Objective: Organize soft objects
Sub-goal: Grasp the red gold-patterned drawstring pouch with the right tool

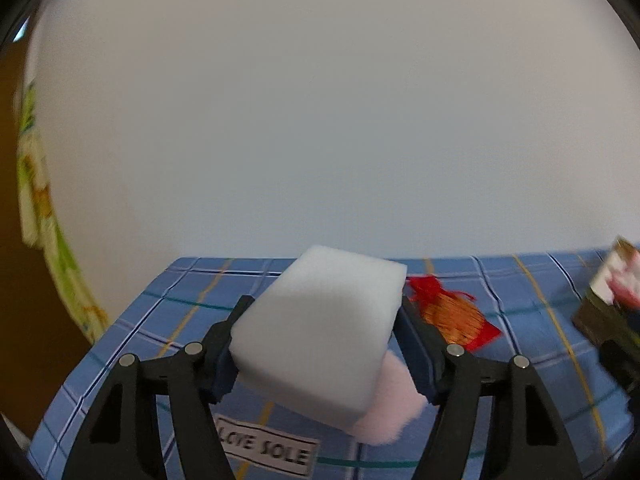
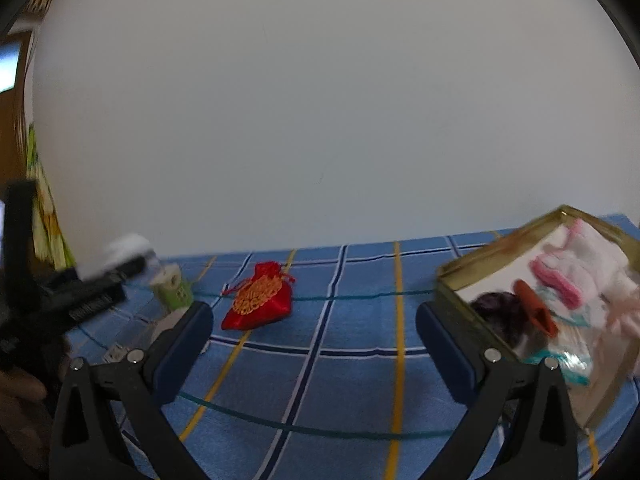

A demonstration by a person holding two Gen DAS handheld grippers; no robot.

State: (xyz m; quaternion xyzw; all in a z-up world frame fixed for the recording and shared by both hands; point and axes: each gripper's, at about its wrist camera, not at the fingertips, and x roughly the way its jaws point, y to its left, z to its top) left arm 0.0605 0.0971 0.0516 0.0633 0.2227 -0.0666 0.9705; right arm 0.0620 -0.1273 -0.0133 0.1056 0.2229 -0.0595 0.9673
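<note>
My left gripper (image 1: 324, 312) is shut on a white sponge block (image 1: 320, 332) and holds it above the blue checked cloth (image 1: 168, 312). A pink soft thing (image 1: 396, 404) lies under the block. A red and gold pouch (image 1: 452, 312) lies beyond it; it also shows in the right wrist view (image 2: 260, 300). My right gripper (image 2: 316, 320) is open and empty over the cloth (image 2: 340, 360). A gold tin box (image 2: 460, 276) at the right holds several soft things. The left gripper with the white block (image 2: 128, 250) shows blurred at the far left.
A small green and white container (image 2: 172, 286) stands left of the pouch. A white label reading LOVE SOLE (image 1: 266, 446) lies on the cloth. The tin box edge (image 1: 604, 304) shows at the right. A white wall stands behind the table.
</note>
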